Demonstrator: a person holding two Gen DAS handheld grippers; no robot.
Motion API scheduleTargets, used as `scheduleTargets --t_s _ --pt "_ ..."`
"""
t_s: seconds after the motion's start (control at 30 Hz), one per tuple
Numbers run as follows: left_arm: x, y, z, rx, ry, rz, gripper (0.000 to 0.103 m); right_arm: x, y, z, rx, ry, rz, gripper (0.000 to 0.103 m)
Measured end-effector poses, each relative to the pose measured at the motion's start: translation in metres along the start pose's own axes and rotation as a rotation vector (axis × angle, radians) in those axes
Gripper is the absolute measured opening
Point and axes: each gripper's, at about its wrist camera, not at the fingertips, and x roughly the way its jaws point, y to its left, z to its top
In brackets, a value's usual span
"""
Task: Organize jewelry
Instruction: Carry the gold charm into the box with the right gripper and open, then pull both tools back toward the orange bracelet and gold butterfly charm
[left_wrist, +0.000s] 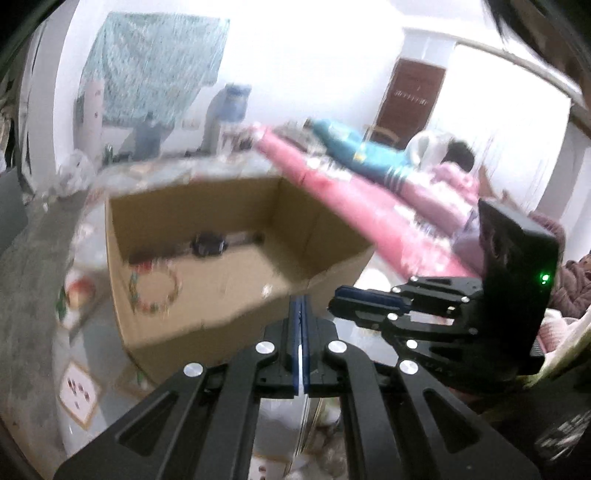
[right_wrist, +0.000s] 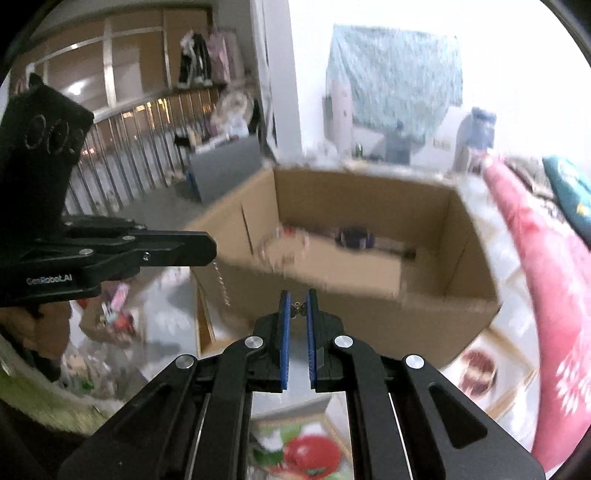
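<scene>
An open cardboard box stands just ahead of both grippers. A ring of coloured beads and a dark object lie on its floor. My left gripper has its blue pads pressed together. In the right wrist view it comes in from the left with a thin chain hanging from its tip. My right gripper is shut on a small butterfly charm, pinched between the pads. In the left wrist view it sits to the right, near the box corner.
The box rests on a table with a fruit-print cover. A small card with dark studs lies at the front left. A pink sofa with bedding runs along the right. Metal railings stand at the back left.
</scene>
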Motion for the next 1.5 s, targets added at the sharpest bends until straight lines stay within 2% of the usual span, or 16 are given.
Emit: scheduleTargets --t_s 0.07,0.2,0.47,0.57,0.63,0.7,0.8,0.9,0.93,1.2,1.5 --pt "-0.004 -0.001 0.016 0.022 -0.036 0.001 0.001 -0.003 -0.007 0.016 0.010 -0.032 0.005 0.006" --pt "0.007 0.007 0.037 0.041 -0.044 0.047 0.001 0.014 -0.021 0.035 0.050 -0.039 -0.009 0.006" --pt "0.067 0.052 0.044 -0.036 0.069 0.146 0.001 0.073 -0.039 0.057 0.129 0.086 -0.065 0.006" --pt "0.080 0.066 0.037 -0.100 0.112 0.165 0.001 0.088 -0.042 0.051 0.143 0.123 -0.079 0.006" --pt "0.084 0.069 0.033 -0.118 0.130 0.178 0.008 0.088 -0.043 0.051 0.155 0.126 -0.074 0.008" --pt "0.081 0.069 0.029 -0.119 0.125 0.194 0.027 0.085 -0.042 0.050 0.157 0.116 -0.071 0.018" --pt "0.073 0.065 0.028 -0.110 0.102 0.221 0.045 0.073 -0.040 0.049 0.160 0.081 -0.062 0.027" --pt "0.065 0.060 0.029 -0.106 0.081 0.245 0.056 0.062 -0.040 0.050 0.163 0.050 -0.058 0.034" --pt "0.061 0.057 0.028 -0.102 0.071 0.252 0.059 0.055 -0.038 0.050 0.164 0.034 -0.055 0.035" --pt "0.029 0.032 0.025 -0.059 -0.011 0.291 0.082 0.014 -0.032 0.051 0.175 -0.076 -0.060 0.062" --pt "-0.003 0.003 0.012 -0.042 -0.068 0.307 0.095 -0.031 -0.028 0.045 0.202 -0.171 -0.079 0.078"
